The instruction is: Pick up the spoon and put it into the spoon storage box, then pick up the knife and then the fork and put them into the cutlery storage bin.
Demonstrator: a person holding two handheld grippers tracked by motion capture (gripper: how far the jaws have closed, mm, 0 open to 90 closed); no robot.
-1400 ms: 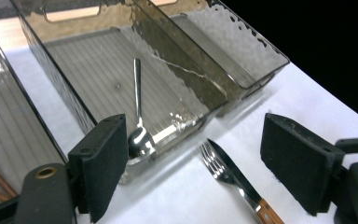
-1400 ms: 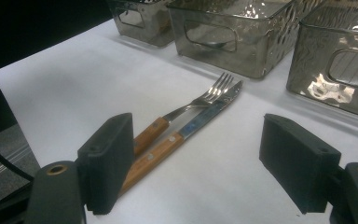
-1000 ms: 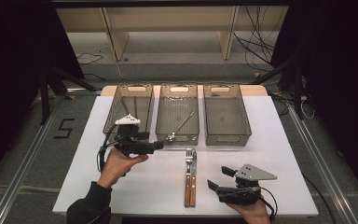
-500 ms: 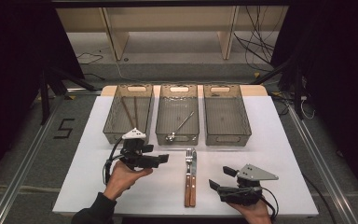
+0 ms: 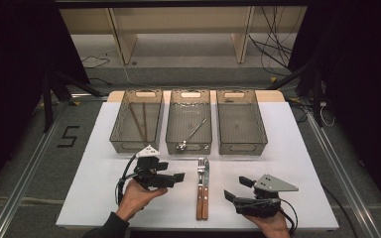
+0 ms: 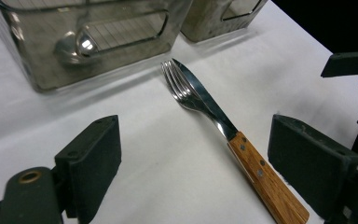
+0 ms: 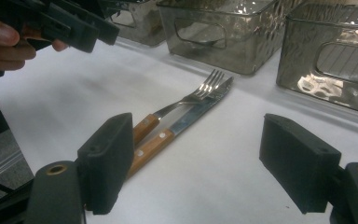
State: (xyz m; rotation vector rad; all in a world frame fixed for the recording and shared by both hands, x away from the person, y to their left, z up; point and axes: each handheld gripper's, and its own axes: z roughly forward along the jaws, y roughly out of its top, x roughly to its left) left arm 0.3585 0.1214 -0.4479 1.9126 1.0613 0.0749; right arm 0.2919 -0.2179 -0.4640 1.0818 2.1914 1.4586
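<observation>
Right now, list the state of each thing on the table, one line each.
left gripper: open, held above the table, aimed at the cutlery
right gripper: open, low beside the cutlery, holding nothing
fork: flat on the table, beside the knife
knife: flat on the table, untouched
left bin: holds chopsticks
middle bin: holds a spoon
right bin: appears empty

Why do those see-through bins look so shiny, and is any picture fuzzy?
Right gripper view: bright glare ripples over the bins, while the fork and knife look fairly sharp. Left gripper view: a hot spot gleams on the spoon inside a bin, and the near jaws are soft. High view: evenly lit table, dark surroundings.
</observation>
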